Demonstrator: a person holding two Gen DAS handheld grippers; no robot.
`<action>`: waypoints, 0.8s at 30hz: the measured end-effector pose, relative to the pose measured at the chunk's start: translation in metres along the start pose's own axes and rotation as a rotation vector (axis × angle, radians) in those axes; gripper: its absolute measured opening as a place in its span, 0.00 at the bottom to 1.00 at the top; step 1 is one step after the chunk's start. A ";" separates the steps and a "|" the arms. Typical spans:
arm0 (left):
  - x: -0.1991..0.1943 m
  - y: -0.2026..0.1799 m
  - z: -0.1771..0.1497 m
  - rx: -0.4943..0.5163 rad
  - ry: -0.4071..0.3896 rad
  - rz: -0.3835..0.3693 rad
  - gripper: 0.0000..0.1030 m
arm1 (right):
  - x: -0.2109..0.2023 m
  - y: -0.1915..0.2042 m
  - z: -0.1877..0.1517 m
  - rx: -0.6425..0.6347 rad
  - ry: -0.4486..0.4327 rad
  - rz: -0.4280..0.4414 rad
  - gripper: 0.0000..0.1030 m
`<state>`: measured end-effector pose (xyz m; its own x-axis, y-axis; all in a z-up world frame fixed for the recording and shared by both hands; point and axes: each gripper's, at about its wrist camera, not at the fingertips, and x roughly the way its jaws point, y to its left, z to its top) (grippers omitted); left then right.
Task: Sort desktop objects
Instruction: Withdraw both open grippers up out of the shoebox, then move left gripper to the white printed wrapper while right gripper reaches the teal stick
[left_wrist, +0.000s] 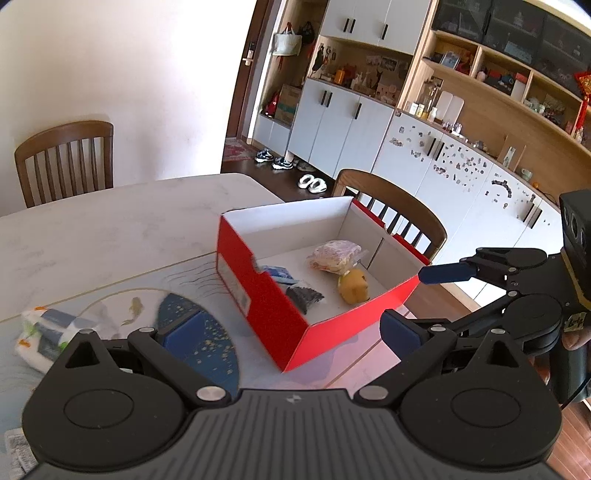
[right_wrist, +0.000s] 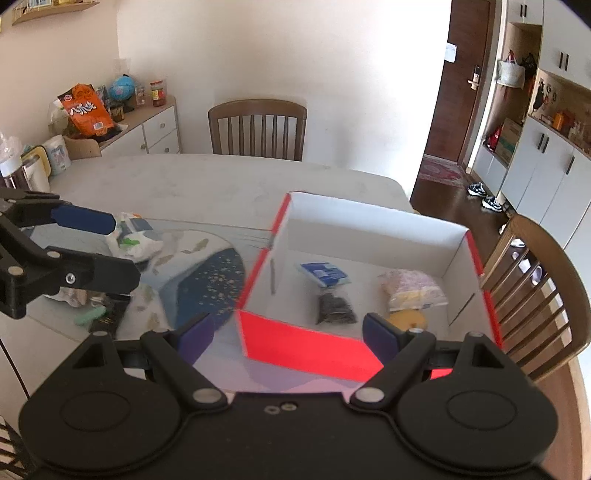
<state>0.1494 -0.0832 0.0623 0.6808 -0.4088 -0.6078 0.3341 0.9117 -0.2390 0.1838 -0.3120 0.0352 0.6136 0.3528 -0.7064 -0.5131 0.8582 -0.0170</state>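
Both grippers hang before the red box (right_wrist: 306, 347) with jaws spread wide, holding nothing: the left gripper (left_wrist: 284, 332) at its left corner, the right gripper (right_wrist: 291, 332) over its near wall; 4 small items lie inside

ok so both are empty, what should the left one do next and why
Probably swing the left hand-held gripper toward the white tissue pack still lying on the mat outside the red box. Its jaws stand wide open with nothing between them, and the box already holds four small items, so that pack looks like the nearest thing left to sort.
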 end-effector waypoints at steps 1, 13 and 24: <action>-0.004 0.004 -0.002 -0.003 0.002 -0.007 0.99 | 0.000 0.007 0.000 -0.001 0.001 -0.001 0.85; -0.045 0.051 -0.029 0.013 -0.011 0.000 0.99 | 0.008 0.069 -0.002 0.003 0.008 0.017 0.85; -0.074 0.097 -0.056 0.012 -0.038 0.053 0.99 | 0.025 0.121 0.003 -0.026 0.024 0.047 0.85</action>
<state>0.0953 0.0377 0.0414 0.7221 -0.3613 -0.5900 0.3043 0.9317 -0.1983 0.1388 -0.1980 0.0178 0.5741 0.3831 -0.7236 -0.5566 0.8308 -0.0017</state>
